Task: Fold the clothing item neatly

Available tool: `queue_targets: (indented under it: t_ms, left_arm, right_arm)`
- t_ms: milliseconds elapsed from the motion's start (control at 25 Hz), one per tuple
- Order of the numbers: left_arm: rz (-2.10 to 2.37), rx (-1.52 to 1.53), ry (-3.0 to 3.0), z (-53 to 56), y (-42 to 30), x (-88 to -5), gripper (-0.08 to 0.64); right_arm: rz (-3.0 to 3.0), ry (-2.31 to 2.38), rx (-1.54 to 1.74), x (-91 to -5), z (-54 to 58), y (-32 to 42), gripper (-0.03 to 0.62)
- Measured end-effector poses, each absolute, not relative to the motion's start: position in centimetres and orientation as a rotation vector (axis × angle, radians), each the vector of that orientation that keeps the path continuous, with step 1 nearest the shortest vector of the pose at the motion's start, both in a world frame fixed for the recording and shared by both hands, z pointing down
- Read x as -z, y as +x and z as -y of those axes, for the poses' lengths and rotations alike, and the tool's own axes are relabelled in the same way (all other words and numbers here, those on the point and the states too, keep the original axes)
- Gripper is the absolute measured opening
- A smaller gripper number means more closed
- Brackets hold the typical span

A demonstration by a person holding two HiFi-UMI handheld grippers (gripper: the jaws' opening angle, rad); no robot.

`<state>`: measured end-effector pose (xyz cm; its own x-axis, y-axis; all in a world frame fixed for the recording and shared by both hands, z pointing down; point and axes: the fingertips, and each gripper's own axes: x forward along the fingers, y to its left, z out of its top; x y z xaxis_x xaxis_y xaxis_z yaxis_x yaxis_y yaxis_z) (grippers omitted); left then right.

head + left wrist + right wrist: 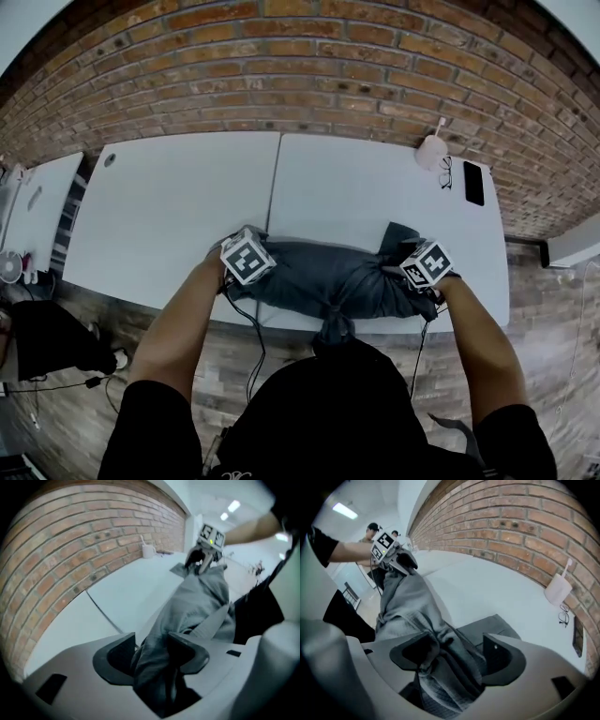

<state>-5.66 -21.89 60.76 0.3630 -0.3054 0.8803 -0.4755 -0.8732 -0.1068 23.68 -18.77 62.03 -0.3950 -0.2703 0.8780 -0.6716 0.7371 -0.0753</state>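
Head view looks steeply down on a white counter made of two panels butted along a seam, set against a red brick wall, with a wood-plank floor around it. At far left a second white table stands beside the counter, parted from it by a narrow gap. Near the counter's front edge lies the clothing item, dark grey and bunched into a long ridge that runs from one gripper to the other. One part hangs over the front edge, and a flat corner pokes out toward the wall at its right end. At the counter's far right, by the wall, are a pale cup with a stick in it, a pair of glasses and a black phone, all well apart from the clothing item. The person's bare left forearm reaches forward to the left gripper, which tilts steeply down onto the clothing item's left end. Left gripper view shows its jaws spread, with a fold of cloth lying loose between them. The right forearm mirrors the left, and the right gripper points steeply down at the clothing item's right end. Right gripper view shows its jaws wide apart, with cloth heaped against one pad and clear of the other.
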Motion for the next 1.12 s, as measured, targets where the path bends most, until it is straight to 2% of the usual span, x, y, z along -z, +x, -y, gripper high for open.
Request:
queue_targets:
  t_ms: [40,80,240,320,400,440,480,640,1120]
  left_arm:
    - [0.738,-1.397,2.453,22.3,-6.2,-59.2,0.221]
    - [0.781,-1.272,2.466,22.7,-6.9,-57.4,0.242]
    - [1.101,-0.913,2.544,23.5,-11.9,-49.4,0.232]
    - [1.207,-0.748,2.557,21.3,-13.2,-47.0,-0.002]
    - [1.218,-0.665,2.56,17.8,-13.1,-46.6,-0.003]
    - [1.219,-0.645,2.558,16.1,-12.9,-46.8,-0.003]
    - [1.224,-0.636,2.556,14.8,-12.6,-47.2,-0.003]
    - [1.194,-0.676,2.585,10.1,-10.8,-48.8,-0.003]
    - [1.132,-0.533,2.476,-1.8,-6.0,-48.4,-0.003]
  right_arm:
    - [2.017,0.754,-0.541,-60.6,19.0,24.1,0.365]
    - [2.057,0.794,-0.544,-58.9,19.1,24.6,0.385]
    - [2.243,0.988,-0.534,-51.5,17.6,25.9,0.385]
    - [2.375,1.145,-0.58,-47.7,14.8,25.9,0.385]
    - [2.465,1.413,-0.633,-45.1,10.9,26.6,0.376]
    - [2.47,1.562,-0.634,-44.4,8.9,27.0,0.11]
    - [2.453,1.662,-0.61,-44.2,7.1,27.0,-0.005]
    - [2.338,1.584,-0.442,-45.9,2.4,24.0,-0.005]
    - [2.434,1.551,-0.359,-42.8,-4.2,23.2,-0.005]
